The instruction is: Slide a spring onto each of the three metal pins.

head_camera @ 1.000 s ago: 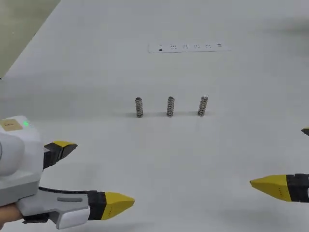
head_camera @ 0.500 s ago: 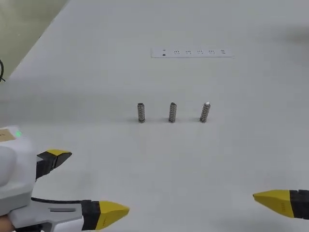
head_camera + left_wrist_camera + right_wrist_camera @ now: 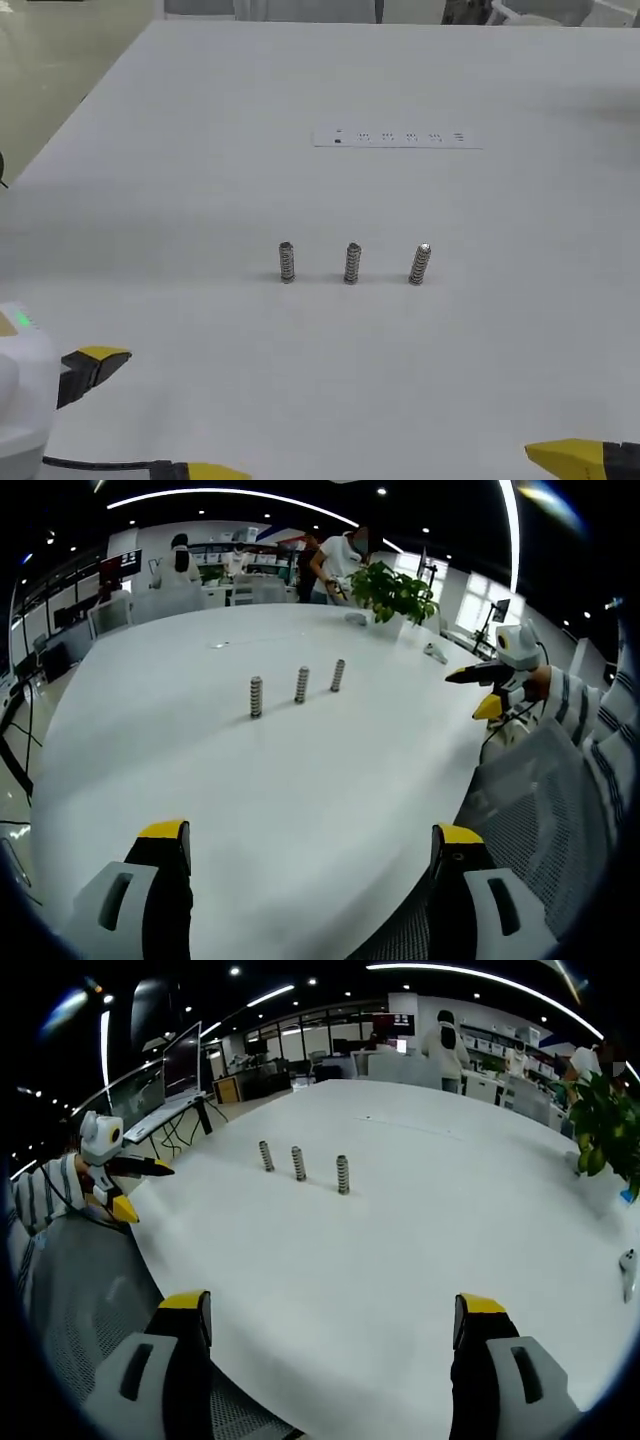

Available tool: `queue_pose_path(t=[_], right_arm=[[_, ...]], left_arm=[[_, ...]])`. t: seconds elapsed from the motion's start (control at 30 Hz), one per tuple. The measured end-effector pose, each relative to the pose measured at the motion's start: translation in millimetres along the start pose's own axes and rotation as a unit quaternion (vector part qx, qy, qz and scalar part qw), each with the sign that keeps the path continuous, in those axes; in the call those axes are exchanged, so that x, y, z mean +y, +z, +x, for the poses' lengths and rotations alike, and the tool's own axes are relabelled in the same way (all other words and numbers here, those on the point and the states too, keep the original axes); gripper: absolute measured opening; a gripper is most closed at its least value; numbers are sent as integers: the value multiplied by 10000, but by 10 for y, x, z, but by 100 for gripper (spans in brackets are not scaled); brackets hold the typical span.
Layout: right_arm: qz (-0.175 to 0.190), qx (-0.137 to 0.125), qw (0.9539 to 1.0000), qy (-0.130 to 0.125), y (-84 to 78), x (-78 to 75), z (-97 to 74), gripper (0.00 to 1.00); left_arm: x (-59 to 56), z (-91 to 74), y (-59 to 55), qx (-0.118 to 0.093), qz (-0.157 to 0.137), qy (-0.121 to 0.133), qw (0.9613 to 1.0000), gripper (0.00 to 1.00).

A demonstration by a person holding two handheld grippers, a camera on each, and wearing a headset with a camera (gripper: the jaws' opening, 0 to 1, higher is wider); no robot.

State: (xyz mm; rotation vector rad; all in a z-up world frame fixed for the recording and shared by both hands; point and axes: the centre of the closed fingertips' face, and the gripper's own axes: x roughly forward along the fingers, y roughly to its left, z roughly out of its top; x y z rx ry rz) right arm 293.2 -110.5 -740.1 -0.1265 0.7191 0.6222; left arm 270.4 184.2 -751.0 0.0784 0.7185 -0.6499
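- Left hand-held gripper, black jaws with yellow tips: jaws wide apart, empty, over near counter edge.
- Right hand-held gripper: same build, jaws wide apart, empty.
- White counter.
- Three grey coiled metal springs: mid-counter, upright, in row, apart from each other. Rightmost leans slightly, with bright metal pin tip at top.
- Flat white power strip: beyond springs.

Three springs: coils hide the pins inside. Pale cap on the right-hand one; pin tip or not, cannot tell. Beyond the springs, power strip: markings too small to read. Head view, nearer than the springs: left gripper cut off at bottom-left corner, one jaw a mere sliver at the edge. The right gripper is cut off at bottom right, one yellow fingertip showing.
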Motion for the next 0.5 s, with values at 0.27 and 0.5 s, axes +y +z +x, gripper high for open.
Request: queue_pose_path(t=[0.27,0.5], right_arm=[[41,-26,10000,36,35,21,26,99],[39,-9,10000,80,42,39,36,98]], left_arm=[[31,-3,-31,126,33,53,9999,98],[-5,11,-33,169,67,18,9998,98]])
